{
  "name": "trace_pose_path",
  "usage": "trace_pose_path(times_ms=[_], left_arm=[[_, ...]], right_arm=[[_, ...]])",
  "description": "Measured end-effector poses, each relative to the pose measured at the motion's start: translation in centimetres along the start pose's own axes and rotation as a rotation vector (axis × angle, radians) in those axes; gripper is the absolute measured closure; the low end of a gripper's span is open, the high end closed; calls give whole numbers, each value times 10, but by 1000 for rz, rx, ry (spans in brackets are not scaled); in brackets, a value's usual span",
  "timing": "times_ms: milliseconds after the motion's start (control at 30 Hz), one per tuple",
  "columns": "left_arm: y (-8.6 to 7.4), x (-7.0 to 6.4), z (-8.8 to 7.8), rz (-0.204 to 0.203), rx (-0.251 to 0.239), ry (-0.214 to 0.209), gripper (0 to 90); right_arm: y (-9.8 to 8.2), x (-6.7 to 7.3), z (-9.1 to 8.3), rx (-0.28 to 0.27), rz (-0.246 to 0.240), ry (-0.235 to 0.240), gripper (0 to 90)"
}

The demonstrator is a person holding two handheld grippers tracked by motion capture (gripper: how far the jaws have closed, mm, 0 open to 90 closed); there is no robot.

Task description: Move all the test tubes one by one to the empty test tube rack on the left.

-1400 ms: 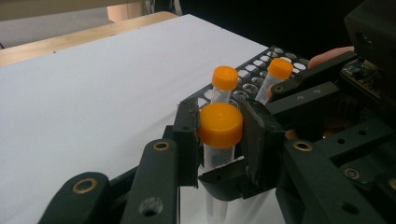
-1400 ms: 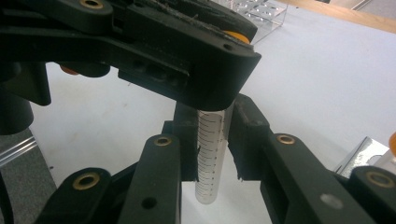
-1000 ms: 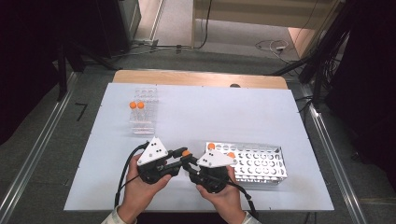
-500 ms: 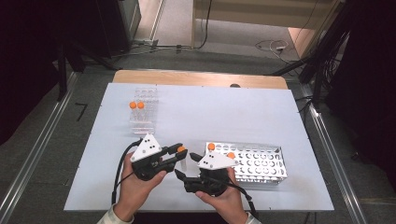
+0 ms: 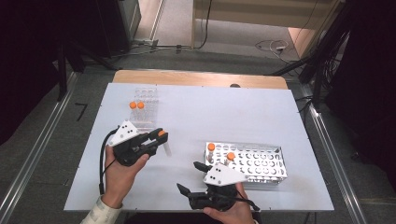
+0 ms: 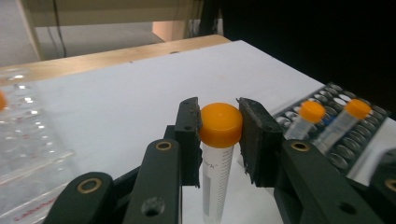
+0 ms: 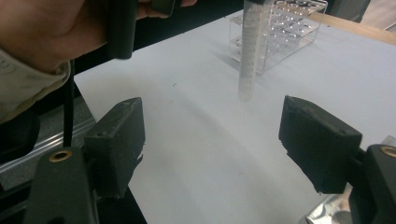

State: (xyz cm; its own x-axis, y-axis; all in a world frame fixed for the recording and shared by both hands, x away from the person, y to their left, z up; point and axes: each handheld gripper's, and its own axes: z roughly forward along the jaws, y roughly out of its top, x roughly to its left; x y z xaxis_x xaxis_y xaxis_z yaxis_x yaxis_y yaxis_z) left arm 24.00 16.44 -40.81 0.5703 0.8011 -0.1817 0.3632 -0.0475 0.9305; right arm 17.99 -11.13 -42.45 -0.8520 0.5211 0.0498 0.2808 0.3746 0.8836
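Since a second ago: both grippers, then close together at the surface's near edge, have parted; right gripper (image 5: pixel 189 177), at the near edge, has just been opening, jaws wide with nothing between them. Left gripper (image 5: pixel 161 137), toward the near left corner, clamps the orange-capped tube (image 6: pixel 215 154) by its cap, hanging clear of the surface (image 5: pixel 233 112). Metal rack (image 5: pixel 261 161), near right, holds two capped tubes. Clear rack (image 5: pixel 145 108), far left, holds two. Risk: cap-only grip, so the tube may swing or slip. Tube print unreadable.
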Motion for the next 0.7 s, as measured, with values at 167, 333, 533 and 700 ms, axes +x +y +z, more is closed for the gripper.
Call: trace_pose_path(times_ms=[167, 333, 533, 700], left_arm=[[8, 17, -4, -21, -35, 47, 704], [19, 32, -4, -24, -40, 96, 704], [32, 46, 1, -24, -46, 144, 704], [42, 55, 7, -20, -55, 181, 705]], right_arm=[[-8, -1, -9, 12, -8, -10, 192], [-16, -6, -17, 17, 4, -19, 175], [-21, -12, -21, 22, 15, -31, 169], [-23, -13, -22, 22, 18, -36, 169]])
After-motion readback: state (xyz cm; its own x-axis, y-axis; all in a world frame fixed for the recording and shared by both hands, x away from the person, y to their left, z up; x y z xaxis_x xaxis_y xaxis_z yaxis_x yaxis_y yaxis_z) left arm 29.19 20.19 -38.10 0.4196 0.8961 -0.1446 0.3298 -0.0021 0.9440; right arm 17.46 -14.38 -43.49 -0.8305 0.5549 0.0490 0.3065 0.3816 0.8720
